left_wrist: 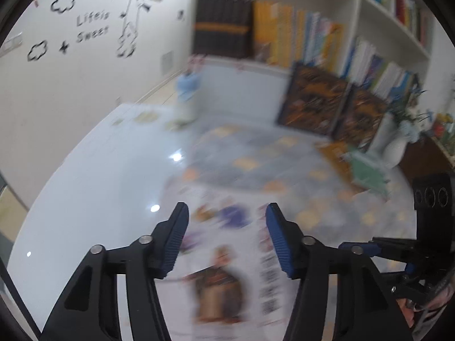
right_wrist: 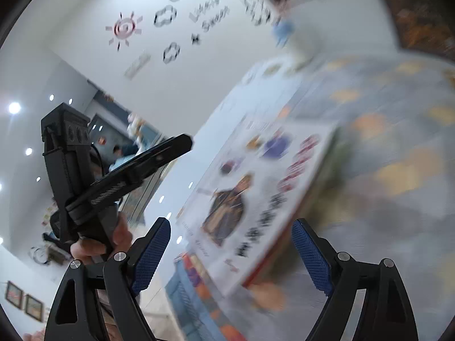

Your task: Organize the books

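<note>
Left gripper (left_wrist: 227, 213) parted and empty over a white picture book (left_wrist: 227, 261) lying flat on the table (left_wrist: 93, 176), right gripper (right_wrist: 231, 228) wide apart, bookshelf (left_wrist: 355, 14) in the left view only (blurred), holding hand (right_wrist: 113, 241) in the right view only.

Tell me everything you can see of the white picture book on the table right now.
The picture book lies flat on the patterned tablecloth, cover up. The glossy white cover shows a brown-robed figure, small coloured drawings, a column of dark characters and red marks along one edge; blur hides the details. It looks thin and hardbacked. Both the left gripper and right gripper are open, neither pressing on it.
</note>
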`<state>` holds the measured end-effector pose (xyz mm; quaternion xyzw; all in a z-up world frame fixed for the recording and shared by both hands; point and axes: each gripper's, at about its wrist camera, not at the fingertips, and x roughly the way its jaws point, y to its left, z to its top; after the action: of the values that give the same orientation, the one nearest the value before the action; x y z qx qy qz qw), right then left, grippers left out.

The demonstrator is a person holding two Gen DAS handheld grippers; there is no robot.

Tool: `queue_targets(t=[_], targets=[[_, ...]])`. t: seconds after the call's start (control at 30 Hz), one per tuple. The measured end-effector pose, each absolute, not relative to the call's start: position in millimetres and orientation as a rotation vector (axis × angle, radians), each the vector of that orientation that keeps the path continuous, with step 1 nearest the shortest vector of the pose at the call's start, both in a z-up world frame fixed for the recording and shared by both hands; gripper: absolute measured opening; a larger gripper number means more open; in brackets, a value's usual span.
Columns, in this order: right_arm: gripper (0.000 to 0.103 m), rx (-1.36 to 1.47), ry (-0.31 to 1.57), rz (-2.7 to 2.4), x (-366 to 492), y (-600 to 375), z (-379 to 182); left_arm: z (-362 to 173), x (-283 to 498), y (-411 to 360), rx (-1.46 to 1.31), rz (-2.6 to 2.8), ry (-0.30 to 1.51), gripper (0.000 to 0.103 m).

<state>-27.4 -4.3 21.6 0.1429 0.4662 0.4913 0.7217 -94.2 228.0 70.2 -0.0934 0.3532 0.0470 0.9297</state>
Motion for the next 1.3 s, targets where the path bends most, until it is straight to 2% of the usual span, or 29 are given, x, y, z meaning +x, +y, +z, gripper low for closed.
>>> queue_targets(t=[0.1, 0.23, 0.3, 0.53, 0.77, 0.93, 1.07, 1.2, 1.3], targets=[[0.086, 0.355, 0.974, 0.993, -15.4, -69.7, 37.4, 91.6, -71.3, 175.2, -0.178, 0.025, 0.685, 0.066], [0.086, 0.426, 0.927, 0.810, 17.3, -172.4, 40.9, 94.1, -24.3, 98.0, -0.163, -0.077, 0.655, 0.067], [0.087, 0.471, 0.925, 0.725, 42.2, -218.7, 30.5, 85.3, 4.0, 64.4, -0.172, -0.100, 0.653, 0.067], [0.087, 0.651, 0.969, 0.529, 125.0, -320.2, -28.2, 18.3, 124.1, -31.8, -0.177, -0.191, 0.825, 0.067], [0.087, 0.745, 1.037, 0.447, 175.1, -351.6, -86.7, -39.3, 187.7, -70.2, -0.117, -0.205, 0.931, 0.067], [0.087, 0.780, 1.040, 0.483, 185.1, -357.7, -87.5, -71.7, 206.0, -79.1, -0.150, -0.229, 1.010, 0.069], [0.091, 0.803, 1.067, 0.552, 193.2, -345.1, -89.6, -68.1, 198.9, -87.8, -0.185, -0.316, 1.001, 0.073], [0.103, 0.692, 1.108, 0.543, 188.8, -329.4, -80.0, -65.5, 182.0, -103.1, -0.072, -0.307, 1.030, 0.073], [0.103, 0.665, 1.126, 0.570, 167.1, -323.9, -78.0, -63.2, 150.3, -102.2, -0.053, -0.309, 1.040, 0.073]])
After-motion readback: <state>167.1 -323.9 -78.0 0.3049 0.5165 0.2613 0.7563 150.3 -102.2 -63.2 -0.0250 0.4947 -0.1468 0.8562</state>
